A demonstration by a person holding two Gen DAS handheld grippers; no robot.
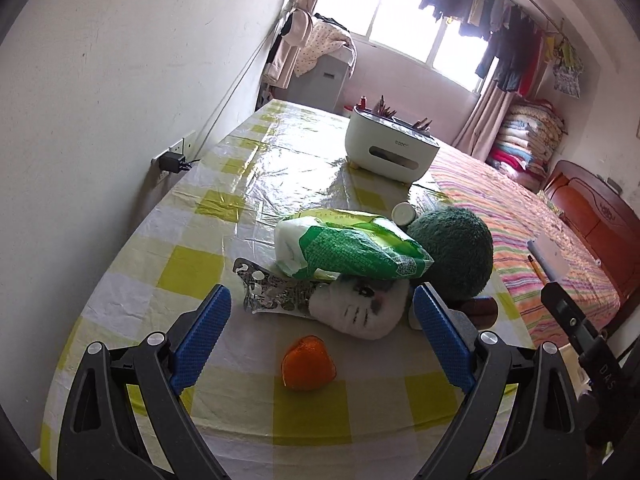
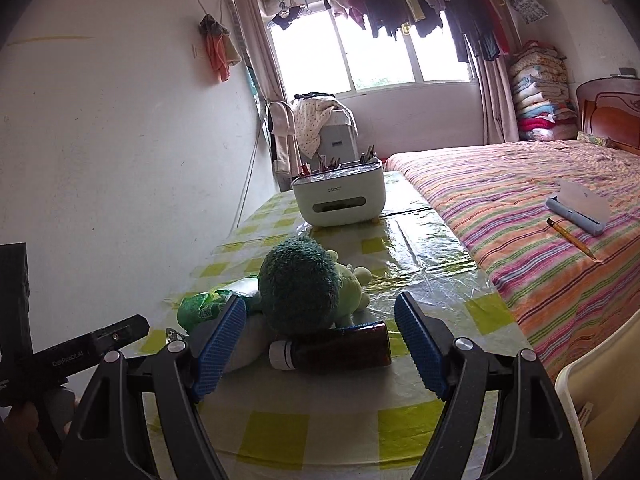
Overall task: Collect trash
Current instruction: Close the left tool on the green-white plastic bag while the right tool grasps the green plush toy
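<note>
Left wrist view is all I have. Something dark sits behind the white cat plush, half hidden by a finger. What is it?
Observer: A dark brown bottle with a white cap, lying on its side against the green plush.
Operator: Right gripper on it?
Observer: No. The right gripper is open and its pads are clear of the bottle.
Operator: Is that green plush just a ball?
Observer: No. From the right wrist it has a light green face and limbs on its far side.
</note>
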